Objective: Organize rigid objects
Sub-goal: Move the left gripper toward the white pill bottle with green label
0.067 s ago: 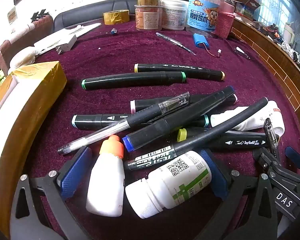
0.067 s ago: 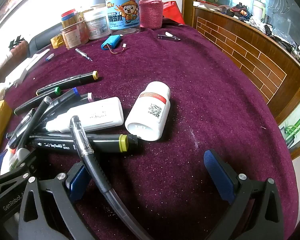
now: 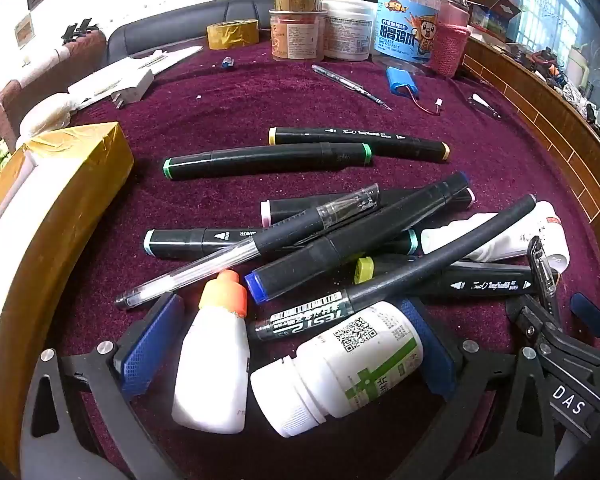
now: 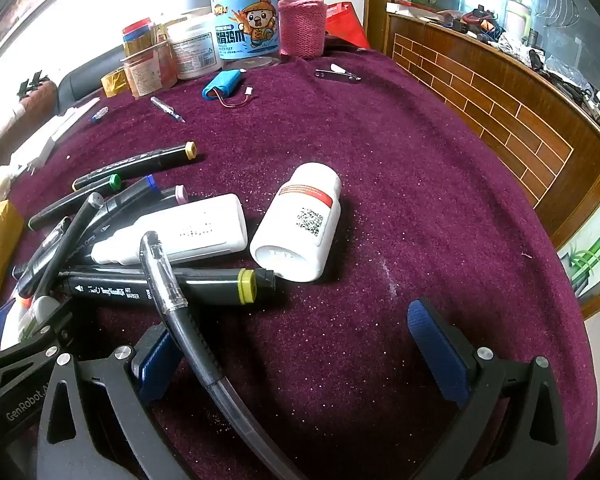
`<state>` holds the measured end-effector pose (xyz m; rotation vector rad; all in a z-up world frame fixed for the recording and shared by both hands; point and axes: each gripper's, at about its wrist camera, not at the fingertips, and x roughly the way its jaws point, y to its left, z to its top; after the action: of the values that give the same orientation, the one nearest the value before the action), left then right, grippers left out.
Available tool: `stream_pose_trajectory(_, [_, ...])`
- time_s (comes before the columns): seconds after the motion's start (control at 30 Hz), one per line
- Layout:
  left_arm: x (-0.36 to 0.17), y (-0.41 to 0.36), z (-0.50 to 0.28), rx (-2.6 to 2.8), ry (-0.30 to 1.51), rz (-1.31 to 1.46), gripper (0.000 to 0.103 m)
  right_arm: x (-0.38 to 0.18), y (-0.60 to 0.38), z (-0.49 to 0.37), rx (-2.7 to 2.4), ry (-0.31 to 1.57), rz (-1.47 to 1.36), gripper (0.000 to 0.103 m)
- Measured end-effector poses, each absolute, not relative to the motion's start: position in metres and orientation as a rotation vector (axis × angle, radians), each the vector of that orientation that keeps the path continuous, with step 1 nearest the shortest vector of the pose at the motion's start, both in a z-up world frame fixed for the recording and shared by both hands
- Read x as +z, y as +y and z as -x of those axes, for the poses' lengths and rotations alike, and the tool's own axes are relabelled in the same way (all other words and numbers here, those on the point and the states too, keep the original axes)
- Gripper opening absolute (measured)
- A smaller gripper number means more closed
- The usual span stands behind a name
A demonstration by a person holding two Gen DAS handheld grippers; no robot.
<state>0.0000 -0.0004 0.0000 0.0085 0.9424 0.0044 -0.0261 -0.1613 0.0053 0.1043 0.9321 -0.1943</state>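
Observation:
A pile of black markers (image 3: 356,240) and pens lies on the purple cloth. My left gripper (image 3: 292,356) is open; a white bottle with an orange cap (image 3: 216,356) and a green-labelled pill bottle (image 3: 340,364) lie between its blue pads. My right gripper (image 4: 300,344) is open over bare cloth, and a gel pen (image 4: 180,320) lies across its left finger. A red-labelled pill bottle (image 4: 300,220), a white flat bottle (image 4: 188,232) and a yellow-capped marker (image 4: 172,280) lie ahead of it.
A gold-taped box (image 3: 40,208) sits at the left. Jars (image 3: 408,24), tape roll (image 3: 232,34), a blue battery (image 3: 400,80) and a pink-sleeved flask (image 4: 302,12) stand at the back. A wooden brick-pattern rim (image 4: 500,112) bounds the right side.

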Motion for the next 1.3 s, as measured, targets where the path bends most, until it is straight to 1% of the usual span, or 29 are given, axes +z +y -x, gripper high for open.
stream_pose_trajectory(0.5, [0.000, 0.001, 0.000, -0.002, 0.944, 0.000, 0.103, 0.005, -0.163, 0.027, -0.194, 0.931, -0.105, 0.102])
stream_pose_trajectory(0.67, [0.003, 0.010, 0.014, -0.137, 1.012, -0.059, 0.103, 0.005, -0.163, 0.027, -0.189, 0.932, -0.100, 0.102])
stream_pose_trajectory(0.77, [0.003, 0.011, 0.032, -0.161, 1.001, -0.079, 0.103, 0.006, -0.165, 0.029, -0.140, 0.941, -0.087, 0.102])
stream_pose_trajectory(0.97, [0.003, 0.008, 0.032, -0.129, 0.994, -0.100, 0.103, 0.007, -0.166, 0.032, -0.088, 0.993, -0.060, 0.102])
stream_pose_trajectory(1.2, [0.003, 0.010, 0.035, -0.120, 0.996, -0.075, 0.103, 0.006, -0.166, 0.032, -0.087, 0.999, -0.059, 0.101])
stream_pose_trajectory(1.3, [0.003, 0.010, 0.035, -0.113, 0.996, -0.071, 0.103, 0.017, -0.169, 0.047, -0.119, 0.932, -0.095, 0.100])
